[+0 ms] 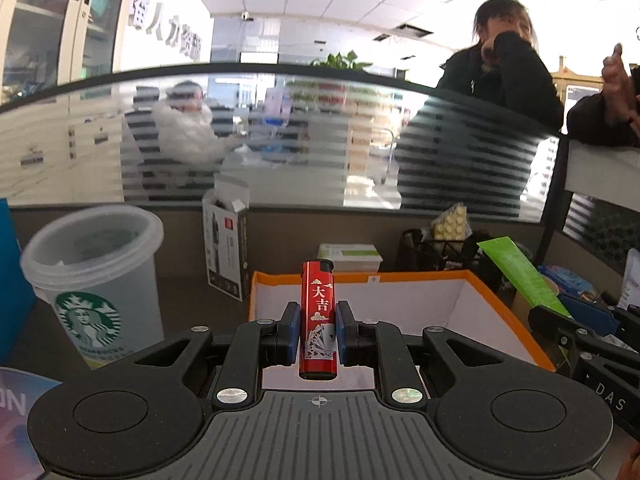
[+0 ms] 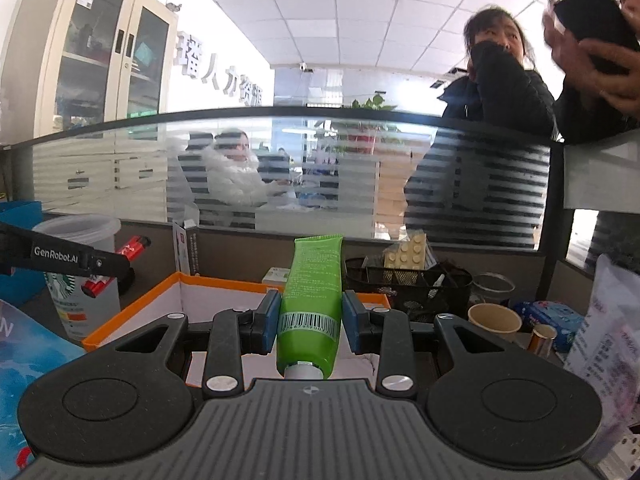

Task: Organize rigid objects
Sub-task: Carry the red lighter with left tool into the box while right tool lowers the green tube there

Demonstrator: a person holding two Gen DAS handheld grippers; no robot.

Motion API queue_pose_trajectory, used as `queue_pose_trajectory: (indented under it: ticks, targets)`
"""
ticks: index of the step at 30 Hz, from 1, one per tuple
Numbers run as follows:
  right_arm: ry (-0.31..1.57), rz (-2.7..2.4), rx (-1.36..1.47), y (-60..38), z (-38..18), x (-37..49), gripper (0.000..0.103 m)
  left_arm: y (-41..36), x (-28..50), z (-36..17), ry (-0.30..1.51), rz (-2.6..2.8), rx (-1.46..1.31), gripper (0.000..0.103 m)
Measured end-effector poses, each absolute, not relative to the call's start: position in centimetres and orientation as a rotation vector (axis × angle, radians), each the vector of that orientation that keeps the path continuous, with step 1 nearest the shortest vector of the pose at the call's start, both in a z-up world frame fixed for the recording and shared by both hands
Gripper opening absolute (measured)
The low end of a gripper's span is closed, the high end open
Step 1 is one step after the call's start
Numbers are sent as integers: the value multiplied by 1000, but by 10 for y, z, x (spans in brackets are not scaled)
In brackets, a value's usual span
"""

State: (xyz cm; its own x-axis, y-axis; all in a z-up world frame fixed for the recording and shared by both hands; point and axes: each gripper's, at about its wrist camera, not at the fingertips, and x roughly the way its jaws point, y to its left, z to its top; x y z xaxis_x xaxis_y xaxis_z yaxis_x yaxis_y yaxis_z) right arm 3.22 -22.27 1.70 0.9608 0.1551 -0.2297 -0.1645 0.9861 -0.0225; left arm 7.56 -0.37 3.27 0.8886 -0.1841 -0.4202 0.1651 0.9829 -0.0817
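My left gripper (image 1: 318,334) is shut on a red lighter (image 1: 318,320) that stands upright between the blue pads, over the near part of an orange-rimmed white box (image 1: 400,294). My right gripper (image 2: 309,322) is shut on a green tube (image 2: 312,304), cap end toward the camera, above the same box (image 2: 132,308). From the right wrist view the left gripper arm (image 2: 68,258) shows at the left with the lighter (image 2: 132,248) in it. From the left wrist view the green tube (image 1: 520,276) and the right gripper's fingers (image 1: 560,320) show at the right.
A lidded Starbucks cup (image 1: 94,276) stands left of the box, an open carton (image 1: 226,244) behind it. A black mesh basket (image 2: 408,284), a paper cup (image 2: 494,318), a small brown bottle (image 2: 542,340) and packets lie to the right. A striped glass partition (image 1: 280,140) closes the back, people behind it.
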Motion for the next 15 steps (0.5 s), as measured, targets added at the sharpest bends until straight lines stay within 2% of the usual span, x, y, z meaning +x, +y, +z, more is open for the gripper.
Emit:
queue_pose_trajectory:
  ticks: [15]
  targets:
    - [364, 190, -46, -224, -13, 91, 31, -18, 137, -7, 592, -176, -44, 16]
